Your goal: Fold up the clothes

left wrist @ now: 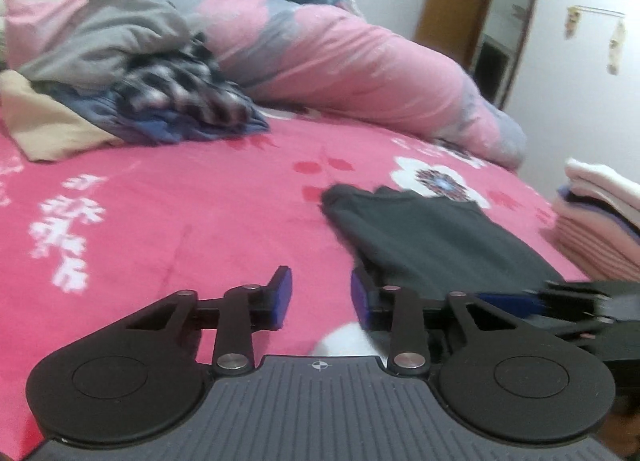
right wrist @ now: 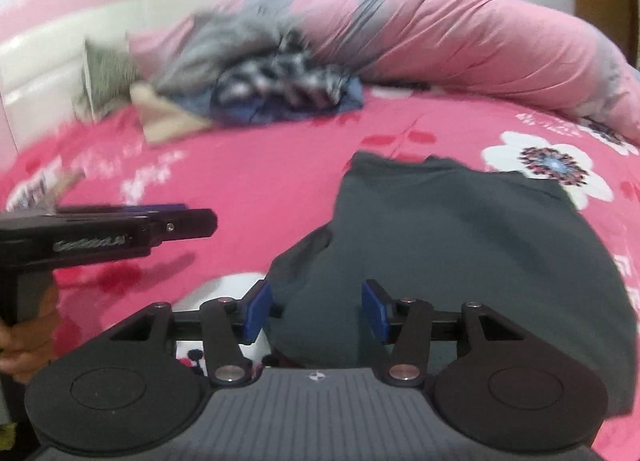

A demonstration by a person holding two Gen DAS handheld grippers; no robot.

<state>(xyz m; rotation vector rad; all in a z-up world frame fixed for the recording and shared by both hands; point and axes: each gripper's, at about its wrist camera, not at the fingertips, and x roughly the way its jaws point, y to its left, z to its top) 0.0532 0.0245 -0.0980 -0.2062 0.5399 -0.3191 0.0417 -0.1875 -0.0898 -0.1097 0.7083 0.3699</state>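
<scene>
Left gripper: black linkage arms, flat blue pads, ribbed grey housing; jaws spread apart with only the pink sheet between them, nothing pinched.
Right gripper: same build; jaws spread, hanging over the near edge of the dark garment, whose cloth shows in the gap; the pads do not press it.
Dark grey garment: smooth matte knit, folded into a rough rectangle, near-left corner rumpled; lies flat on the bed directly ahead of the right gripper, just right of the left gripper.
Bedsheet: bright pink cotton, printed with white flowers and white lettering, mostly taut.
Unfolded clothes pile: crumpled heap at the far left, well apart from the garment; grey, black-and-white checked, blue and beige pieces.
Duvet: puffy pink and grey roll along the far side.
Folded stack: soft white and pale pink layers at the bed's right edge.
</scene>
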